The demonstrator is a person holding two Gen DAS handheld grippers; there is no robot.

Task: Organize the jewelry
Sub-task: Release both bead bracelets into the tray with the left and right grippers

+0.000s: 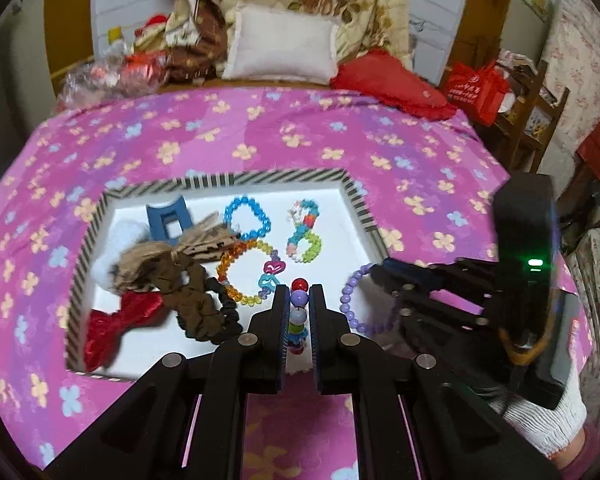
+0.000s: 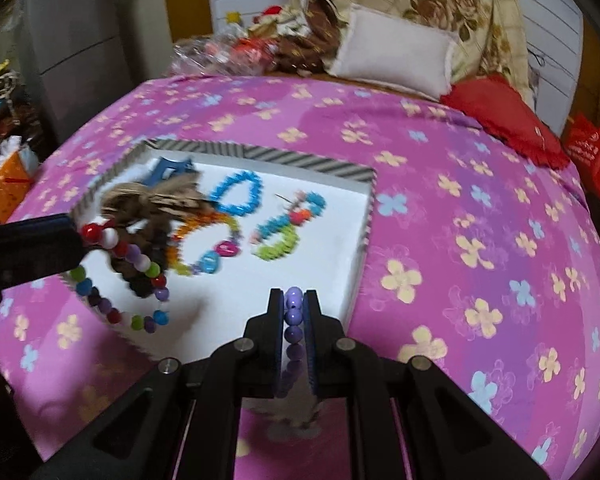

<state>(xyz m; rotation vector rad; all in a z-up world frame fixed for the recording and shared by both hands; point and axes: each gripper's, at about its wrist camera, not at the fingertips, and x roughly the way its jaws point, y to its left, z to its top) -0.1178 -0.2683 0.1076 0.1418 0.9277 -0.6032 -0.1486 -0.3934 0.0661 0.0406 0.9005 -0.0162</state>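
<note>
Two bead bracelets pinched above a striped-rim tray [image 1: 356,196]

At lower centre of the left wrist view, the left gripper [image 1: 299,300] is pressed together on a multicoloured bead bracelet [image 2: 140,264], whose loop hangs downward at the left of the right wrist view. The right gripper [image 2: 294,308] clamps a lilac bead bracelet [image 1: 350,304], its beads running lengthwise between the fingers (loop over the tray's near right corner). Other bracelets and scrunchies lie inside.

Purple bead bracelet [image 2: 293,322] between clamped right gripper [image 2: 293,300] fingers; tray [image 2: 300,159] beyond
</note>
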